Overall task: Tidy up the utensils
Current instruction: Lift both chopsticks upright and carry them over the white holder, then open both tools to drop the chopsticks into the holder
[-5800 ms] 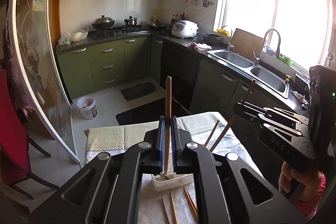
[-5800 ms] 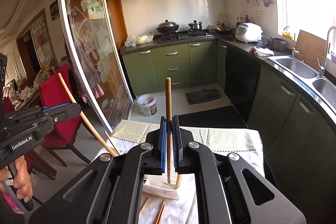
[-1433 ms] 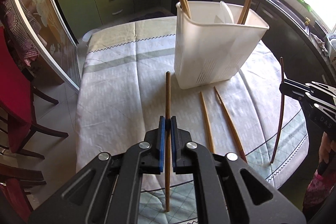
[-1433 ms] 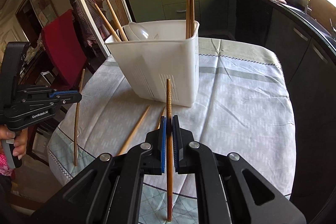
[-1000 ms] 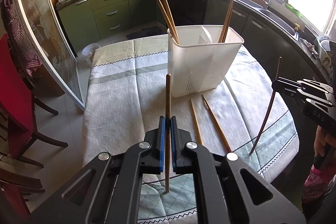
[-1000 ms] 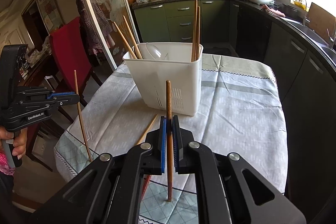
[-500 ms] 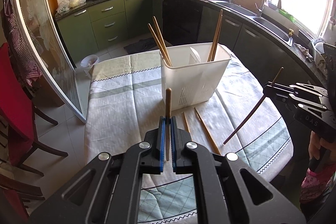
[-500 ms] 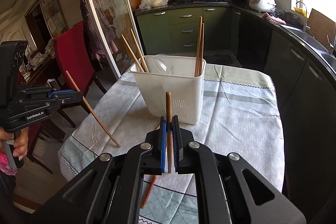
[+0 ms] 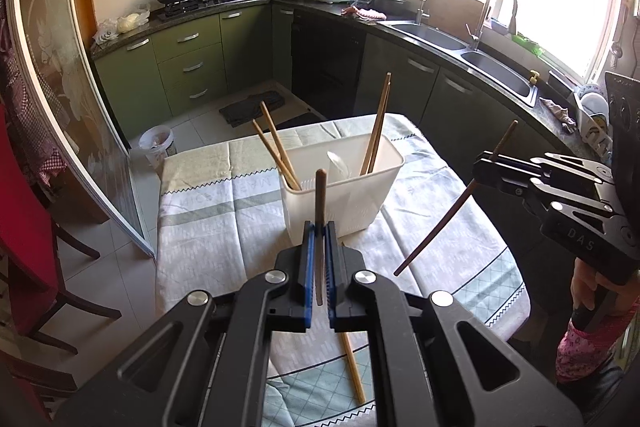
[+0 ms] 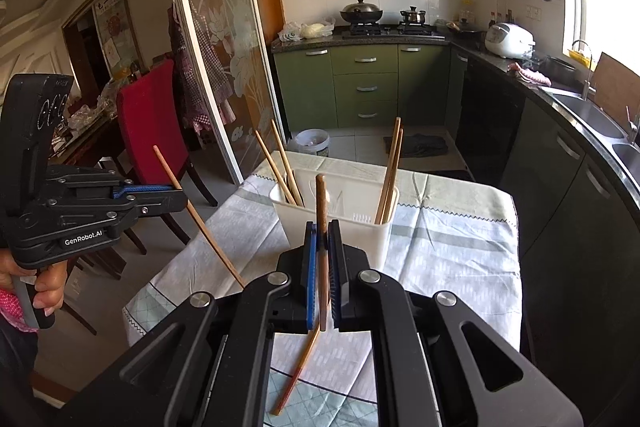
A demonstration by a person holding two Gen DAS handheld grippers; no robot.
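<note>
My left gripper (image 9: 319, 239) is shut on a brown chopstick (image 9: 320, 195) that stands upright between its blue pads, held above the table short of the white utensil holder (image 9: 344, 195). My right gripper (image 10: 323, 239) is shut on a darker chopstick (image 10: 321, 203), also short of the holder (image 10: 340, 223). Each gripper shows in the other's view: the right one (image 9: 486, 167) with its chopstick slanting down, the left one (image 10: 176, 199) likewise. The holder contains two pairs of chopsticks and a white spoon (image 9: 338, 165).
A loose chopstick (image 9: 352, 367) lies on the tablecloth (image 9: 208, 223) below my left gripper; one (image 10: 298, 375) shows under my right. A red chair (image 10: 150, 123) stands left of the table. Kitchen counters, a sink (image 9: 492, 71) and a glass sliding door surround it.
Both grippers have risen and pulled back from the table with their chopsticks. The chopstick tips have left the cloth and now slant in the air.
</note>
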